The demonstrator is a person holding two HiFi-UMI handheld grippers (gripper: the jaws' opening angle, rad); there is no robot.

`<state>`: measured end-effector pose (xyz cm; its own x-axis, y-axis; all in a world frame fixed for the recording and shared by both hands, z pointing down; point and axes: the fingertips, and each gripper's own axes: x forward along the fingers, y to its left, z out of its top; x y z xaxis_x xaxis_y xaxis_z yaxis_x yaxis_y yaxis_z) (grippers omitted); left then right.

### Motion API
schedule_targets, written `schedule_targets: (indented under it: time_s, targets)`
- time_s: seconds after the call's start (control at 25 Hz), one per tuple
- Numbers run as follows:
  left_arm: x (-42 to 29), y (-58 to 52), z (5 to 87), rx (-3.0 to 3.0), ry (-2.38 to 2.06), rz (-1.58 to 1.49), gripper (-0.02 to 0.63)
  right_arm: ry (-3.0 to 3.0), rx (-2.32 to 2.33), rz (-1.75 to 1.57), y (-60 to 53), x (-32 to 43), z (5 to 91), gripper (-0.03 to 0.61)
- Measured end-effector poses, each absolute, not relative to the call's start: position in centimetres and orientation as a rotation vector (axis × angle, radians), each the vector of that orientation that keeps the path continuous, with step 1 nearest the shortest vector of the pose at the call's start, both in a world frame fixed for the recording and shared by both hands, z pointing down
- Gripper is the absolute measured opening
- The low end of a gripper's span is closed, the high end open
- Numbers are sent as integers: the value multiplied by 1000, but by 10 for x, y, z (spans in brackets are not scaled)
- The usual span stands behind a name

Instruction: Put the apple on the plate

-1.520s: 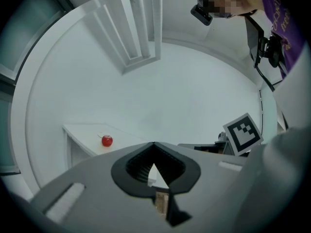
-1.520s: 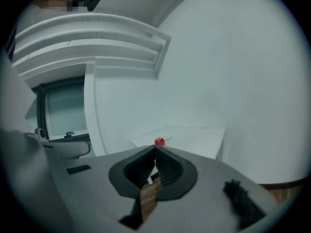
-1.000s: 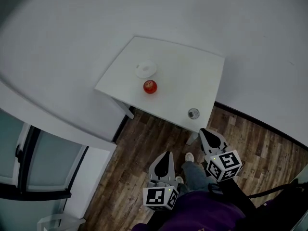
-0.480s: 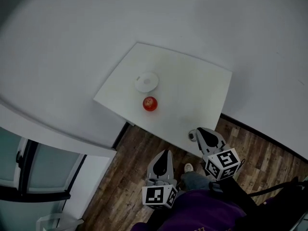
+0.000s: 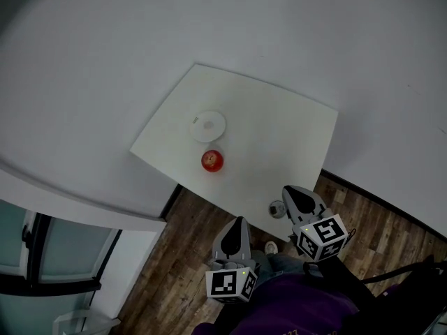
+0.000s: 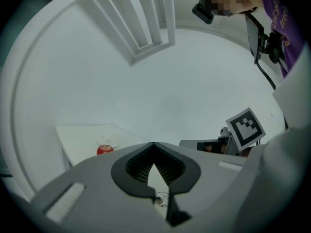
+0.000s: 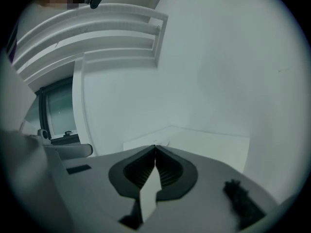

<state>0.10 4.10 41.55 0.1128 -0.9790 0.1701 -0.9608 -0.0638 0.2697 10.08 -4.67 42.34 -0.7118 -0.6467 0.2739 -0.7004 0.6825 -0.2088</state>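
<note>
Head view: looks like approach stage, so best to open the left gripper (image 5: 239,220) before reaching the apple (image 5: 212,160), then grab it gently and hop it onto the plate (image 5: 208,125) just beside it.

Left gripper view: pinched fully together, holding nothing, well short of the apple on the table (image 6: 77,139).

Right gripper view: same deal for the right gripper (image 7: 155,147), closed tight, empty, no apple showing.

A small glass (image 5: 277,208) sits near the white table's (image 5: 279,135) edge.
</note>
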Motion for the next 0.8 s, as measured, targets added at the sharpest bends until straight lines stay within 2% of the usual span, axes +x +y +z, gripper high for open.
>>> schedule_targets:
  time_s: [0.8]
  targets:
    - [-55, -35, 441, 2107, -1846, 37, 6, -2676, 1148, 456, -116, 55, 425, 12]
